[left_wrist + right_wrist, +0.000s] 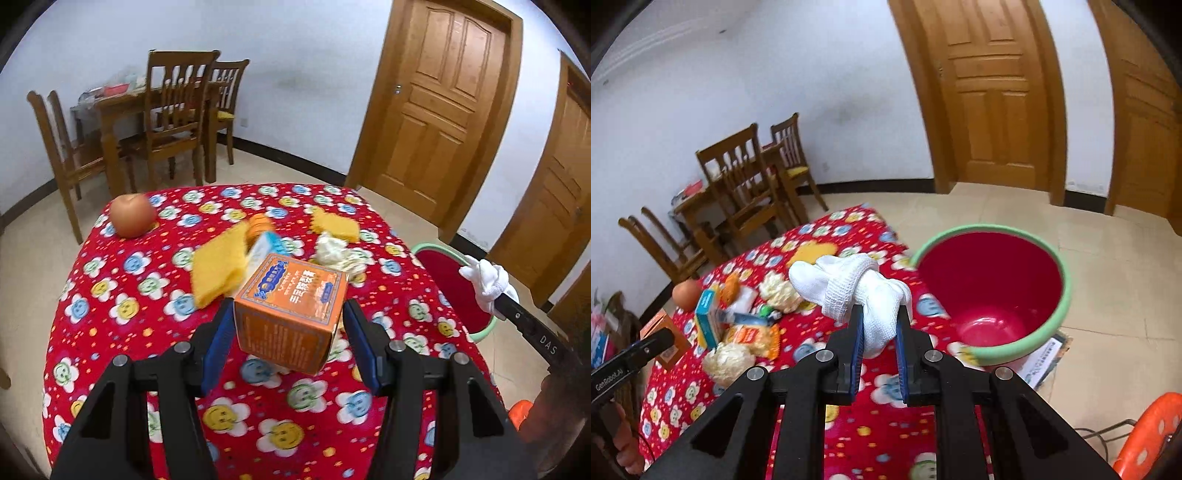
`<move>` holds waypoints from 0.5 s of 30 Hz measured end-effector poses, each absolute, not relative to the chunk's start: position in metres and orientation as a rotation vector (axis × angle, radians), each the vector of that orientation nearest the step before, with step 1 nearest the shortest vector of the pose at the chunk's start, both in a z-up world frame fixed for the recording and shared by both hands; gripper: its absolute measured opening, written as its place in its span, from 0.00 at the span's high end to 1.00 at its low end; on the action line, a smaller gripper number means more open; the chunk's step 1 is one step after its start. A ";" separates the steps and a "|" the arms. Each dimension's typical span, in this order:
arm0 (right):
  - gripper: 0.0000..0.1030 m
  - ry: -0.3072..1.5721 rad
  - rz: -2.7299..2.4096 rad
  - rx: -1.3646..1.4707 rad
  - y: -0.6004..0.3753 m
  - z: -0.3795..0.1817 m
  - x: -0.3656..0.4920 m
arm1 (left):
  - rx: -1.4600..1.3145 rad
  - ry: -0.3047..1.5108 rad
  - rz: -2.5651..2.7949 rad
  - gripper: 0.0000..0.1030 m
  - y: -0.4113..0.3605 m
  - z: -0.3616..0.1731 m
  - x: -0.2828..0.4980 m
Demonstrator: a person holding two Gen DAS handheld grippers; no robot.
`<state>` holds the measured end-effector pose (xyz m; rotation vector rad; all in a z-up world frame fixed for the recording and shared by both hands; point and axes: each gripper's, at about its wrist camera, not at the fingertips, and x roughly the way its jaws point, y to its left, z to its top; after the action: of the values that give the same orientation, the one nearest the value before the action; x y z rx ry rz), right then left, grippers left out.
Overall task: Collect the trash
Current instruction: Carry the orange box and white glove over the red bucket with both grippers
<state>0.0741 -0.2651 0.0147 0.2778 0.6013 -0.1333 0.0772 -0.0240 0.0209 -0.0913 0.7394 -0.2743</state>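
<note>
My left gripper (291, 328) is shut on an orange carton (291, 310) and holds it above the red flowered tablecloth (122, 332). The carton also shows at the left in the right wrist view (666, 341). My right gripper (880, 325) is shut on a white knitted cloth bundle (857, 291), held near the table's right edge beside the red bin with a green rim (993, 291). The bundle (485, 280) and bin (443, 280) show at the right in the left wrist view. Crumpled paper (336, 251), yellow sponges (218, 269) and a blue box (707, 321) lie on the table.
An apple (133, 214) sits at the table's far left corner. A snack packet (753, 338) and more paper wads (727, 360) lie on the cloth. Wooden chairs and a dining table (162, 107) stand behind. An orange stool (1152, 432) is at the right. Wooden doors (439, 96) are at the back.
</note>
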 end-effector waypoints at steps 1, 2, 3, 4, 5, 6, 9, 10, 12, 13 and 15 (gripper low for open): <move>0.85 0.597 -0.143 0.286 -0.271 0.015 0.072 | -0.088 0.741 -0.282 0.43 -0.028 0.022 0.078; 0.85 0.595 -0.147 0.290 -0.274 0.015 0.072 | -0.083 0.744 -0.290 0.43 -0.034 0.022 0.079; 0.85 0.591 -0.158 0.295 -0.280 0.015 0.070 | -0.079 0.745 -0.297 0.43 -0.039 0.023 0.080; 0.85 0.588 -0.164 0.298 -0.284 0.015 0.069 | -0.075 0.745 -0.303 0.43 -0.044 0.024 0.081; 0.85 0.586 -0.173 0.302 -0.288 0.015 0.068 | -0.071 0.744 -0.310 0.43 -0.050 0.025 0.082; 0.85 0.584 -0.179 0.308 -0.294 0.014 0.068 | -0.067 0.744 -0.317 0.43 -0.054 0.026 0.083; 0.85 0.584 -0.203 0.324 -0.307 0.011 0.067 | -0.056 0.755 -0.351 0.43 -0.074 0.029 0.087; 0.85 0.584 -0.208 0.330 -0.311 0.010 0.067 | -0.052 0.759 -0.365 0.43 -0.081 0.030 0.089; 0.85 0.582 -0.214 0.344 -0.319 0.008 0.066 | -0.039 0.760 -0.383 0.43 -0.094 0.031 0.092; 0.85 0.580 -0.218 0.350 -0.323 0.007 0.066 | -0.031 0.759 -0.392 0.43 -0.102 0.031 0.092; 0.85 0.577 -0.225 0.359 -0.331 0.006 0.065 | -0.017 0.754 -0.408 0.43 -0.115 0.032 0.093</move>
<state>0.0645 -0.3306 0.0057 0.3589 0.5769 -0.2250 0.0928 -0.1147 0.0316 -0.0167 0.7541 -0.4078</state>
